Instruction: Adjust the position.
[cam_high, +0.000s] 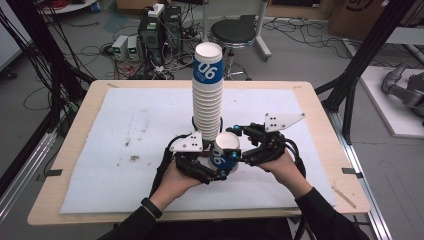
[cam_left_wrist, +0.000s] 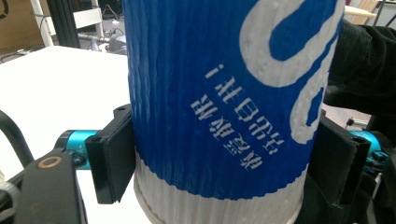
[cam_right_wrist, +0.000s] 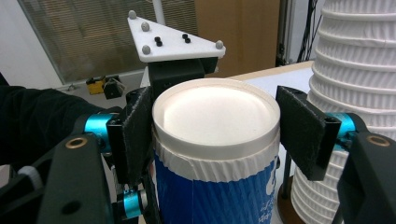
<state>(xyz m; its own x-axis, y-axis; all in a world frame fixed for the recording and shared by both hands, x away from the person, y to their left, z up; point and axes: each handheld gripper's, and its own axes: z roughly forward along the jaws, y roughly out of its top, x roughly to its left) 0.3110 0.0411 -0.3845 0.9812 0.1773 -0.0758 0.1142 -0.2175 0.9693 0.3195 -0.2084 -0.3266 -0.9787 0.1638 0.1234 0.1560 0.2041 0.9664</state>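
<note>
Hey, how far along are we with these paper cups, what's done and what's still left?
Done: a tall stack of upturned cups stands mid-table. In hand: one loose blue-and-white cup, base up, sits just in front of the stack, gripped by the left tongs and the right tongs. Left: probably lifting that cup onto the top of the stack, which hasn't happened yet.

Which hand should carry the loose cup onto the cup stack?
Right, likely: the right tongs clamp the cup at its upturned base, with the stack just beside them. The left tongs hold it lower, on the blue band.
</note>
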